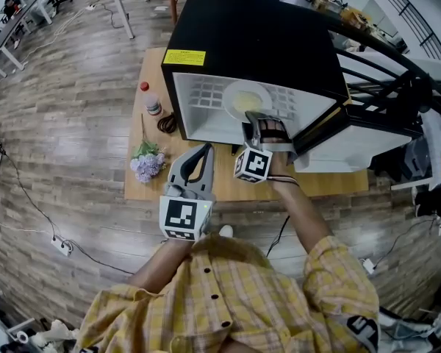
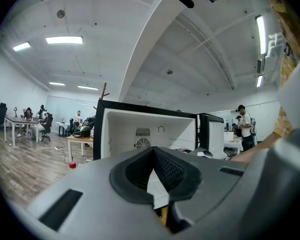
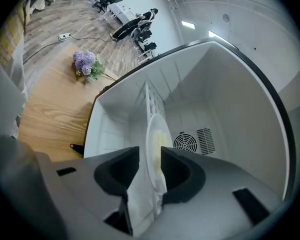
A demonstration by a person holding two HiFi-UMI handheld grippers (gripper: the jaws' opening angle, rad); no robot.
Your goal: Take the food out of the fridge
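1. Black mini fridge (image 1: 257,35) sits on the wooden worktop (image 1: 331,184) with its door swung open. It is the landmark for everything below.
2. Task thing: one white plate (image 3: 155,134) with pale yellow food on it. It lies inside the fridge on the white wire shelf (image 1: 206,94), towards the middle of the shelf.
3. Right gripper (image 1: 268,127) is inside the fridge mouth. Its jaws are apart and the plate's near rim runs edge-on through the gap. The rim is close to one pad and there is clear space on the other side, so this is not a clamp yet.
4. Key relation: the plate lies straight ahead of the right gripper, deeper into the fridge, and the rim is already between the pads. The next move is probably to close, then pull back out of the fridge.
5. Left gripper (image 1: 203,150) is outside the fridge, just in front of its opening. Its jaw tips are together and it holds nothing. It is clearly farther from the plate than the right one.
6. Counts:
   - one fridge
   - one plate
   - two grippers
   - one red-capped bottle (image 1: 152,103) beside the fridge's left wall
   - one purple flower bunch (image 1: 148,162) in front of the bottle
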